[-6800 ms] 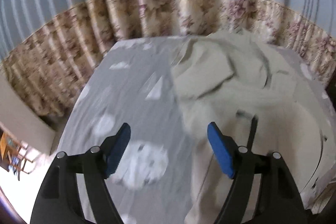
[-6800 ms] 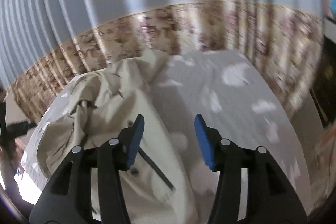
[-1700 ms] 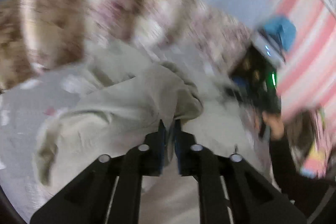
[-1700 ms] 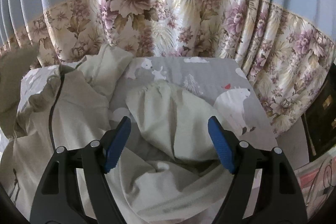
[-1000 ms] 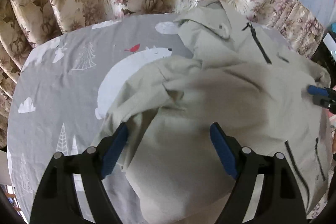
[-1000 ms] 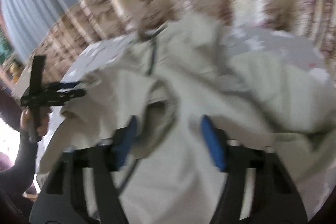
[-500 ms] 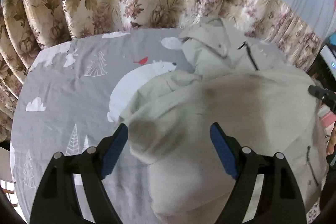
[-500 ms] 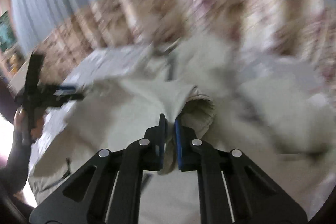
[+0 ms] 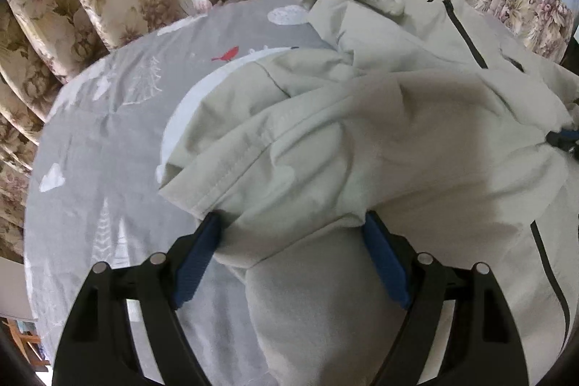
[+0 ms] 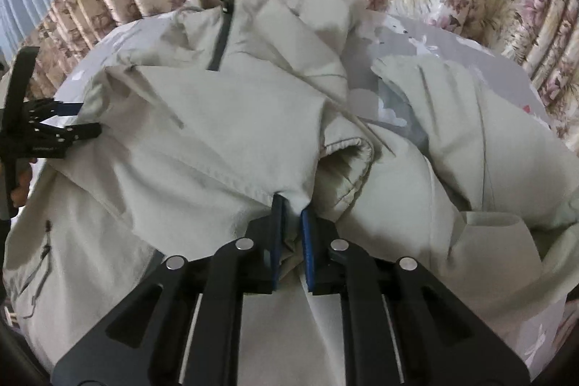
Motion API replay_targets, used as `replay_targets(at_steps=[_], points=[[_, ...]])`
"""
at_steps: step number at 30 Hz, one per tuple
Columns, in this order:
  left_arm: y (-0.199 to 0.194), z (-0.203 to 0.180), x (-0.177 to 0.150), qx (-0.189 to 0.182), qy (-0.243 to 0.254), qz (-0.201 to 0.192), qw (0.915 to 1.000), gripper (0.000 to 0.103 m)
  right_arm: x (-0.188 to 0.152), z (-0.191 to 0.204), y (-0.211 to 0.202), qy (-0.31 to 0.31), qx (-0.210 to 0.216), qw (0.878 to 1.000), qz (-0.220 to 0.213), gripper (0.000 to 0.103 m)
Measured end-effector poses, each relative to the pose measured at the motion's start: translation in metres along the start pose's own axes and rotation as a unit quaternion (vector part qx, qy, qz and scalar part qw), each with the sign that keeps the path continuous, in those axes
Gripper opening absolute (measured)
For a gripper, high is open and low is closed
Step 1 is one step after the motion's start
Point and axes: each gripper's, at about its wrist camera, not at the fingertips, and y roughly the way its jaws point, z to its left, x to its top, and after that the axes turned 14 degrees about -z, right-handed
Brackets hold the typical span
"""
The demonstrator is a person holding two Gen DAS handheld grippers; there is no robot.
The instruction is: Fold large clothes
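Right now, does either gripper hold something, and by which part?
The right gripper pinches the beige jacket at a sleeve's edge, near its cuff. The left gripper is open, holding nothing.

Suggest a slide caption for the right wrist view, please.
Right gripper shut on a fold of the beige jacket, spread on a grey sheet.

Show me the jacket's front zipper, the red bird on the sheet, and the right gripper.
front zipper point(image 9: 465, 31): left wrist view, mid-length of the dark strip.
red bird point(image 9: 227, 54): left wrist view, its body.
right gripper point(image 10: 292, 205): right wrist view, between its fingertips, pinching jacket fabric.
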Motion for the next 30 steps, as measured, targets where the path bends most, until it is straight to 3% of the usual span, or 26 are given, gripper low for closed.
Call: replay_targets(at_steps=[2, 3, 6, 8, 9, 14, 17, 18, 20, 21, 22, 23, 24, 25, 28, 30], points=[[-0.010, 0.002, 0.001, 0.000, 0.001, -0.008, 1.0000, 0.081, 0.013, -0.013, -0.028, 0.024, 0.019, 0.999, -0.030, 0.031], [-0.018, 0.004, 0.002, -0.004, -0.003, -0.017, 0.9998, 0.081, 0.021, -0.022, -0.045, 0.028, 0.006, 0.998, -0.054, 0.040], [-0.033, 0.013, 0.010, -0.020, -0.017, -0.033, 0.9991, 0.088, 0.045, -0.060, -0.080, 0.016, -0.080, 0.993, -0.087, 0.048], [-0.041, 0.021, 0.018, -0.024, -0.032, -0.045, 0.9982, 0.090, 0.058, -0.089, -0.087, 0.020, -0.121, 0.989, -0.082, 0.059], [-0.043, 0.024, 0.022, -0.022, -0.038, -0.048, 0.9979, 0.090, 0.063, -0.107, -0.084, 0.027, -0.130, 0.989, -0.062, 0.067], [-0.045, 0.035, 0.030, -0.015, -0.063, -0.050, 0.9967, 0.090, 0.074, -0.160, -0.048, 0.015, -0.133, 0.991, 0.022, 0.067], [-0.043, 0.035, 0.031, -0.016, -0.066, -0.044, 0.9967, 0.090, 0.078, -0.190, -0.015, 0.060, -0.094, 0.990, 0.085, 0.078], [-0.042, 0.034, 0.031, -0.014, -0.063, -0.042, 0.9970, 0.090, 0.077, -0.201, 0.003, 0.086, -0.067, 0.987, 0.115, 0.080], [-0.040, 0.031, 0.031, -0.008, -0.057, -0.037, 0.9976, 0.090, 0.078, -0.206, 0.021, 0.098, -0.054, 0.985, 0.133, 0.080], [-0.039, 0.028, 0.032, -0.006, -0.053, -0.035, 0.9980, 0.090, 0.080, -0.206, 0.030, 0.109, -0.039, 0.984, 0.132, 0.078], [-0.039, 0.027, 0.032, -0.005, -0.050, -0.034, 0.9982, 0.090, 0.081, -0.204, 0.033, 0.118, -0.024, 0.985, 0.125, 0.064], [-0.040, 0.024, 0.034, -0.004, -0.047, -0.034, 0.9983, 0.090, 0.081, -0.200, 0.036, 0.121, -0.011, 0.985, 0.121, 0.048], [-0.040, 0.023, 0.036, -0.004, -0.046, -0.035, 0.9983, 0.090, 0.080, -0.191, 0.039, 0.106, -0.010, 0.986, 0.125, 0.010], [-0.040, 0.022, 0.037, -0.006, -0.044, -0.036, 0.9984, 0.090, 0.078, -0.182, 0.039, 0.077, -0.028, 0.988, 0.127, 0.002], [-0.042, 0.015, 0.041, -0.006, -0.032, -0.042, 0.9986, 0.090, 0.077, -0.180, 0.017, 0.031, -0.109, 0.988, 0.101, 0.002], [-0.040, 0.011, 0.042, -0.001, -0.026, -0.044, 0.9987, 0.090, 0.082, -0.199, -0.025, 0.048, -0.174, 0.983, 0.033, 0.002]])
